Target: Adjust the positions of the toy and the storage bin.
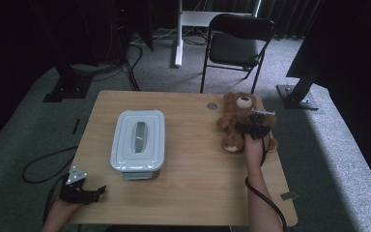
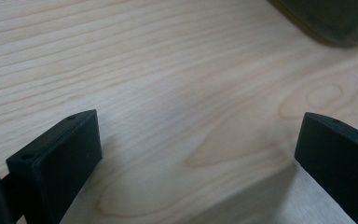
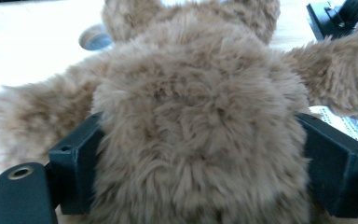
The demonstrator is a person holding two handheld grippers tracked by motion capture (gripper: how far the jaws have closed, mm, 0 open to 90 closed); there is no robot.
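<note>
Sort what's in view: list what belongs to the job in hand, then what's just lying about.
In the job:
- teddy bear
- right gripper, jaws either side of the bear's body
- white lidded box, probably

Lying about:
- folding chair
- left gripper, open over bare table

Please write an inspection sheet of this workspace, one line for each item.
Surface: wooden table, light grain, a round grey cap near its far edge.
Job's things: brown teddy bear lying at the right; white lidded storage box left of centre, lid on.
Clutter: nothing seen.
Grippers: right gripper has its fingers on both sides of the bear's body; left gripper open over bare wood.
Cables: one trails along the right forearm; one loops on the floor at left.
Surroundings: grey carpet, black folding chair, dark stands.
</note>
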